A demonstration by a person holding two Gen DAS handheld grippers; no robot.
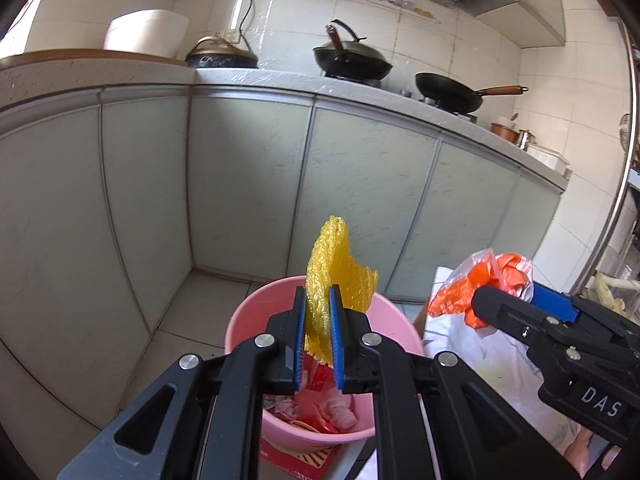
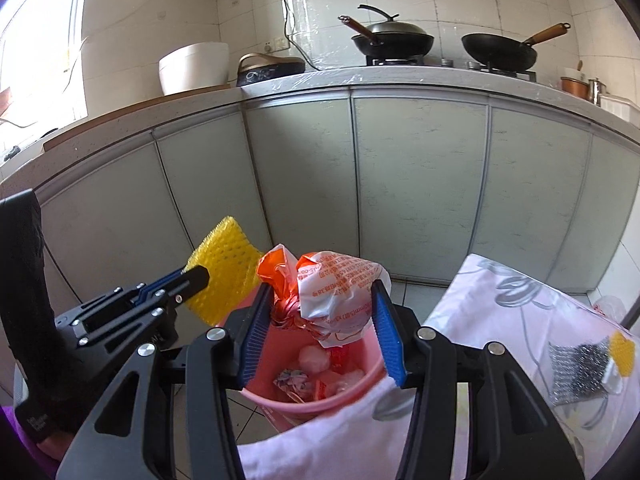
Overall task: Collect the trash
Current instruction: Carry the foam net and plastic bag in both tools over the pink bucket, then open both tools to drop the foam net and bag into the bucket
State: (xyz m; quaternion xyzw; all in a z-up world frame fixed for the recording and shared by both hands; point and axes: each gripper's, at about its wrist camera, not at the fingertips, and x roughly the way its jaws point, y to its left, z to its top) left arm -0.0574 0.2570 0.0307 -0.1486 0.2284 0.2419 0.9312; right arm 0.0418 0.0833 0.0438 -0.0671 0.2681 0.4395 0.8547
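Left wrist view: a yellow foam fruit net [image 1: 328, 280] stands upright between the blue pads of the left claw [image 1: 319, 336], which is clenched on its lower part, directly above the pink plastic bucket [image 1: 244, 320]. The bucket sits on the tiled floor [image 1: 176, 320] and already holds crumpled wrappers and paper scraps [image 1: 324, 404]. To the right, the right claw [image 1: 520, 300] grasps a knotted orange-and-white plastic bag [image 1: 480, 280]. In the right wrist view, that bag [image 2: 332, 292] hangs between the right claw's [image 2: 322, 332] pads over the bucket [image 2: 352, 396], with the left claw [image 2: 196, 276] and its net [image 2: 228, 272] just beside it on the left. A white patterned cloth [image 2: 500, 300] covers a surface at the right, bearing a steel scouring pad [image 2: 576, 364]. Behind, pale cabinet doors [image 2: 420, 184] run under the counter [image 2: 400, 76], which carries two black woks [image 2: 500, 52] and a white pot [image 2: 192, 66].
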